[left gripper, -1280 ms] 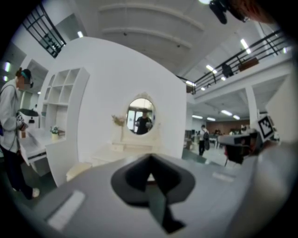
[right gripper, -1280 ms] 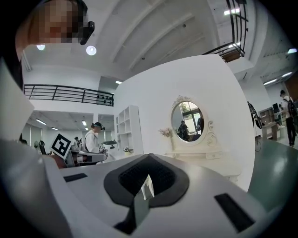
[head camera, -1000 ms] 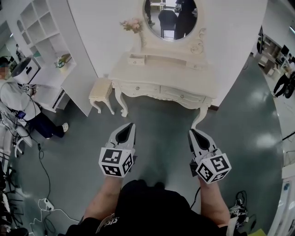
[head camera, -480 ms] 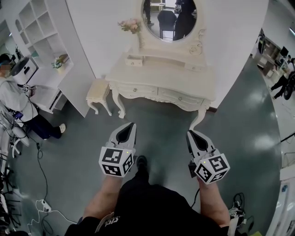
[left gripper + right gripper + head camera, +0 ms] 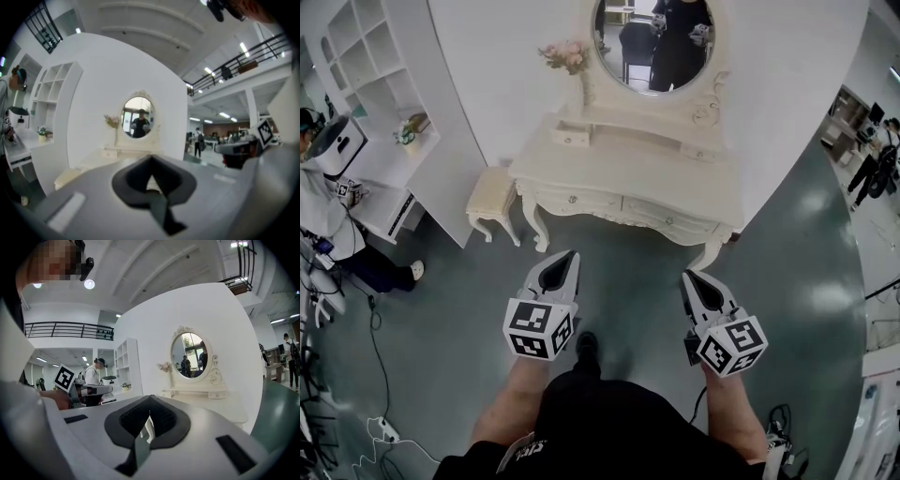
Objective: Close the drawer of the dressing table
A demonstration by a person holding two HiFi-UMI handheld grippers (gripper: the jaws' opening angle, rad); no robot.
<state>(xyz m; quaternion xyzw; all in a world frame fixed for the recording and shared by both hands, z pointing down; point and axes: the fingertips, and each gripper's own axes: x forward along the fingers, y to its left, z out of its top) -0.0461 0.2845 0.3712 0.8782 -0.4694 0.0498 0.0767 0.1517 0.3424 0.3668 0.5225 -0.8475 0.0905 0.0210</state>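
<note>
My left claw (image 5: 560, 261) has its jaws together with nothing in them. My right claw (image 5: 695, 279) is the same, tips meeting and empty. Both hang over the grey floor (image 5: 619, 272). The dressing table (image 5: 628, 183) stands farther off, ahead of both claws and well apart from them. At the far left of its tabletop a small drawer (image 5: 571, 138) juts out below the oval mirror (image 5: 654, 42). A stool (image 5: 492, 195) sits just left of the table.

dressing table (image 5: 637, 173): cream, oval mirror, curved legs, upright | drawer (image 5: 571, 138): small, tabletop left end, pulled out
</note>
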